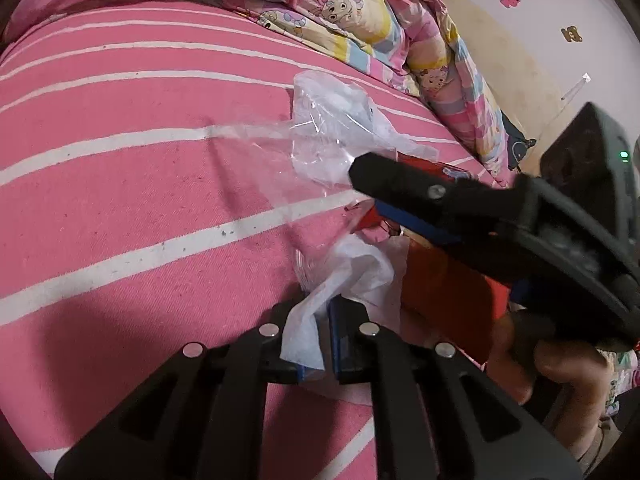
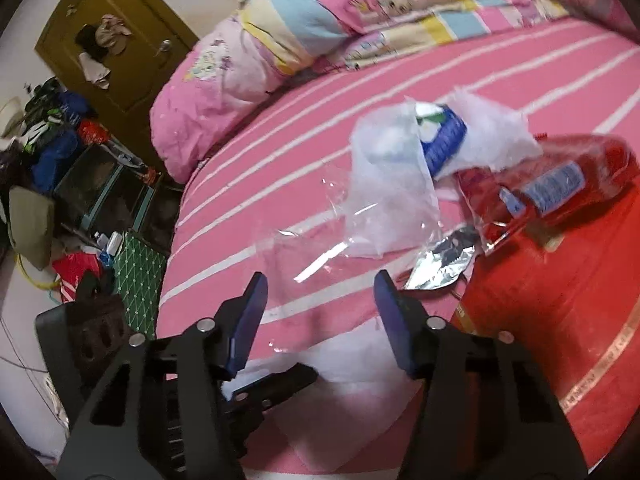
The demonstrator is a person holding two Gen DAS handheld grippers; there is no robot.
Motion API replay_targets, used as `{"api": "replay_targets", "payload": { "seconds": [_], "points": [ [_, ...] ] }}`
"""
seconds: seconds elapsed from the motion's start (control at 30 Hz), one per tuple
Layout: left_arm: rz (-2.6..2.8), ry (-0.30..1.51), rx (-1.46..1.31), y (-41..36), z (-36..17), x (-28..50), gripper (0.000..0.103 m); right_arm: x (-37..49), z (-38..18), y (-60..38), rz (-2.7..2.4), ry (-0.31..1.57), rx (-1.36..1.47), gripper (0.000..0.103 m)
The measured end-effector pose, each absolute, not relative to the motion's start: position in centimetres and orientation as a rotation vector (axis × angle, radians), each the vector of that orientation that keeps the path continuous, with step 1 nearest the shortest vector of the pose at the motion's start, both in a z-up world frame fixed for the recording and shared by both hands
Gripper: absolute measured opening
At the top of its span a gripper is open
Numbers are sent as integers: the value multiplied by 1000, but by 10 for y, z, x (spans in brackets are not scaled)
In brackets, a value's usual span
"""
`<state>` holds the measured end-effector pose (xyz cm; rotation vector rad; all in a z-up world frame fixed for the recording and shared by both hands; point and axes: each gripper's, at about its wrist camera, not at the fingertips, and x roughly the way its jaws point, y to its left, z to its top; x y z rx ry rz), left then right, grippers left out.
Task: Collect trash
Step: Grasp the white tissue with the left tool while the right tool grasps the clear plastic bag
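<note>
Left gripper (image 1: 320,344) was clamped on a white tissue (image 1: 344,280); right gripper (image 2: 320,316) stood with jaws wide apart, holding nothing, low over the trash. Pink striped bedsheet (image 1: 120,200) carried everything. Patterned quilt (image 2: 320,12) lay bunched along its far edge. Red box (image 2: 560,300) sat at the right gripper's right. Clear plastic wrap (image 2: 384,200) lay crumpled ahead, a red wrapper (image 2: 552,184) on the box, foil scrap (image 2: 440,264) beside it.
</note>
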<state>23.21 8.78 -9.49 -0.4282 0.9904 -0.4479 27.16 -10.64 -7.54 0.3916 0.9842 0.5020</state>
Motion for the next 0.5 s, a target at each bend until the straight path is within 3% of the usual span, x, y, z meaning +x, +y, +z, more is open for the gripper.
{"api": "replay_targets", "payload": {
  "seconds": [0.5],
  "points": [
    [-453,1004,-469,95,-97,235,8,292,-95,-97,489,1046,500,59]
  ]
}}
